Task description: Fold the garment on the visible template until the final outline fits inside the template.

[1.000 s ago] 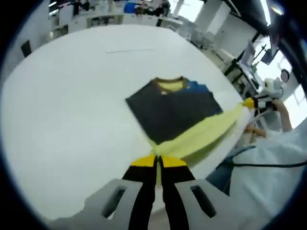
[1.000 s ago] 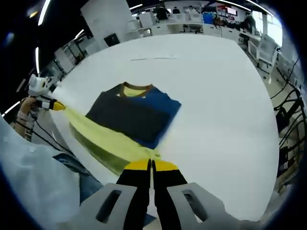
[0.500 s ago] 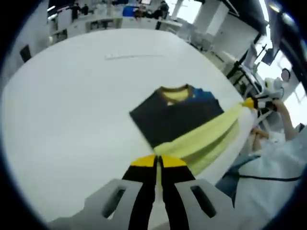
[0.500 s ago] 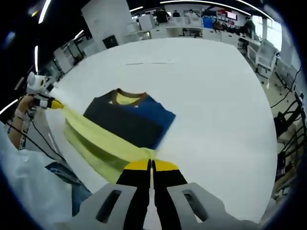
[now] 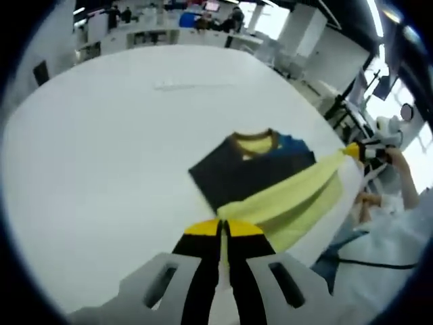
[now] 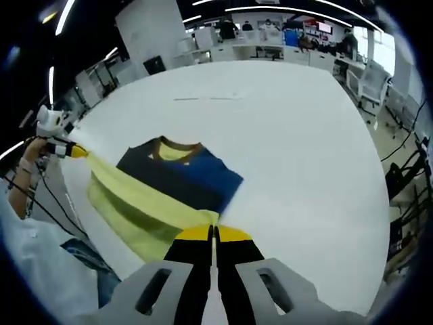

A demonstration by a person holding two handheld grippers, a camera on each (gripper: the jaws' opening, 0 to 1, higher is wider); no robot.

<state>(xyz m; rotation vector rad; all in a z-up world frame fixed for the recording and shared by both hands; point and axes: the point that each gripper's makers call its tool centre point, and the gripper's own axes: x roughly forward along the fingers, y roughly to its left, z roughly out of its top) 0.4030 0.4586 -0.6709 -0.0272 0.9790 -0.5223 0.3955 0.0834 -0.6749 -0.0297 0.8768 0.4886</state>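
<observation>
- My left gripper is pinched shut on one end of the shirt's yellow hem; my right gripper grips the other end.
- The hem stretches taut between them, lifted off the table at its near edge.
- The shirt's dark body lies flat just beyond, collar on the far side, so the fold goes forward.
- No template outline is discernible; cloth hides the jaw tips.

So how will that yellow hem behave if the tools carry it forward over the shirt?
Likely floppy: the yellow hem hangs as a band between the left tool and right tool, both shut on it. Probably light; it stays lifted above the table. It may sag mid-span if tension drops.
</observation>
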